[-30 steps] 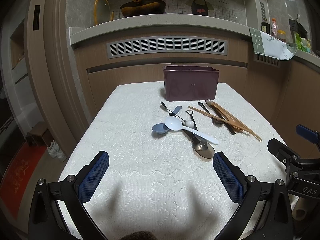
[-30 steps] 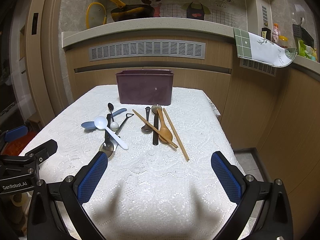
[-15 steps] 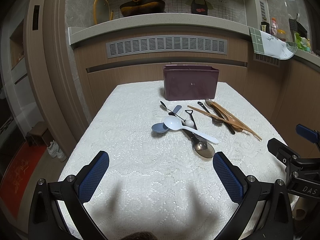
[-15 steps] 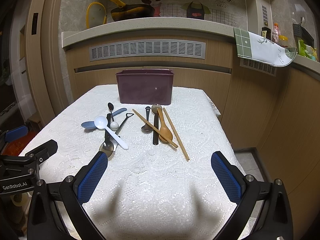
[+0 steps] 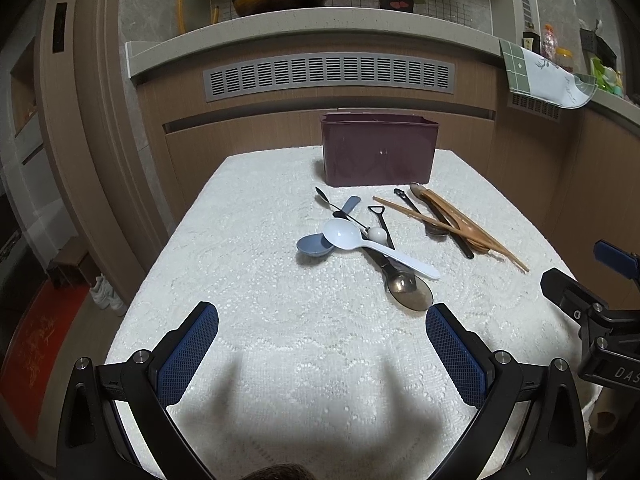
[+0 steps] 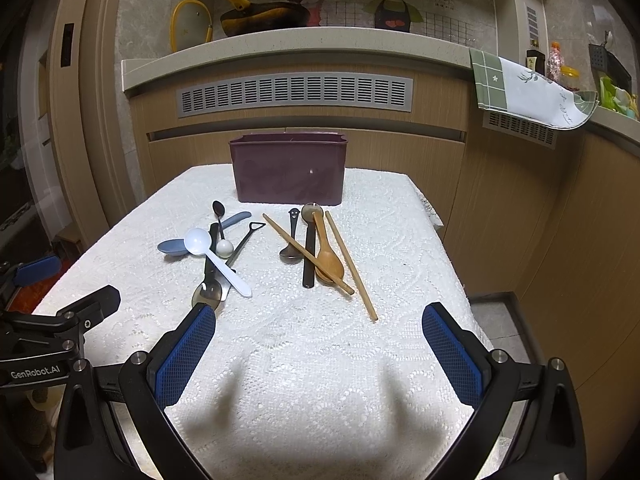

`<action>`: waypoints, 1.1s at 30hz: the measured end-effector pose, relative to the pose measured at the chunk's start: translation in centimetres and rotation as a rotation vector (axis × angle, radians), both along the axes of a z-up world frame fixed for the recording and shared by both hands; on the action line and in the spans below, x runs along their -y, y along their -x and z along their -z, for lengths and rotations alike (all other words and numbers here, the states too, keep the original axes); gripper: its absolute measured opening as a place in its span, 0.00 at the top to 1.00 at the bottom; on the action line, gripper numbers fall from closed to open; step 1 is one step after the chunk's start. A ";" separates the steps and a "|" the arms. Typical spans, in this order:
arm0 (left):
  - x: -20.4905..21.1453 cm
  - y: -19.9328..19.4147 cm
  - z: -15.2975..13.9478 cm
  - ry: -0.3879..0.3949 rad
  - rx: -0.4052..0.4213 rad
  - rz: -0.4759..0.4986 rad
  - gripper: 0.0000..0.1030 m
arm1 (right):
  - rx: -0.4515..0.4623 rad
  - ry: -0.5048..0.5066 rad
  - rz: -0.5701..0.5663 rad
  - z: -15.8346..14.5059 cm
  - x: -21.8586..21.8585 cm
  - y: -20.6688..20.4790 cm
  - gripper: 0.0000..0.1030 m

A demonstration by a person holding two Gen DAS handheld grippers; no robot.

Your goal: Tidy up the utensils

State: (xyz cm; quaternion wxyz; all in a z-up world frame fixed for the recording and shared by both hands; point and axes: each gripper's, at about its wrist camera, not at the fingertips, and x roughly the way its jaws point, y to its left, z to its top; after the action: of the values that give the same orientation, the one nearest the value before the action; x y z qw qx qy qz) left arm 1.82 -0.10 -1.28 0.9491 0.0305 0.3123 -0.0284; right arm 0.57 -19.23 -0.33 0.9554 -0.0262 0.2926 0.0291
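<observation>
Almost nothing has changed over the last second.

The right tool [image 6: 318, 354], jaws wide apart, has crept slightly forward and leftward over the white lace-covered desk [image 6: 392, 240]; its left blue pad now sits right at the bowl of the dark metal spoon [image 6: 206, 294], where a second ago there was a small gap. From the left tool [image 5: 322, 354], the view has barely moved, and no utensil has shifted.

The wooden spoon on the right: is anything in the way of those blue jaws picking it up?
Yes. One wooden chopstick lies diagonally across the wooden spoon, and a dark-handled utensil lies right beside it. Between the open right gripper and the spoon there is only bare tablecloth.
</observation>
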 end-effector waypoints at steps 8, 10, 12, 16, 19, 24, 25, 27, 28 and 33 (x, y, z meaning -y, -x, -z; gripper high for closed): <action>-0.2 -6.7 -1.4 0.065 -0.087 0.075 0.00 | -0.125 -0.027 -0.039 -0.8 1.7 -6.8 0.00; -0.7 -8.9 -1.9 0.085 -0.119 0.085 0.00 | -0.138 -0.008 -0.042 -1.2 2.2 -8.5 0.00; -1.5 -10.9 -2.2 0.114 -0.153 0.087 0.00 | -0.153 0.003 -0.061 -1.4 2.7 -10.4 0.00; -3.4 -14.4 -1.9 0.207 -0.223 0.089 0.00 | -0.182 0.007 -0.113 -1.1 3.1 -13.6 0.06; -4.2 -15.2 -1.2 0.176 -0.186 0.037 0.00 | -0.248 0.041 -0.189 0.2 2.1 -16.0 0.66; -4.5 -15.3 1.0 0.151 -0.248 0.030 0.00 | -0.336 0.036 -0.253 2.4 0.7 -19.6 0.77; -4.6 -15.2 1.2 0.158 -0.260 0.028 0.00 | -0.345 0.038 -0.254 2.7 0.5 -20.0 0.78; -4.5 -15.1 1.8 0.176 -0.299 0.030 0.00 | -0.366 0.035 -0.251 3.4 0.1 -21.0 0.81; -4.5 -14.9 2.0 0.186 -0.313 0.031 0.00 | -0.380 0.034 -0.250 3.8 -0.1 -21.5 0.81; -3.2 -14.4 2.5 0.228 -0.385 0.086 0.05 | -0.394 0.042 -0.225 4.7 -0.4 -22.1 0.81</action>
State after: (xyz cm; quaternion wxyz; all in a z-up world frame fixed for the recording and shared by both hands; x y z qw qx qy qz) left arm 16.26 3.13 -3.79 0.8670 -0.0699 0.4811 -0.1092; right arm 22.65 -18.85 -5.07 0.8698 -0.0723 0.4694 0.1337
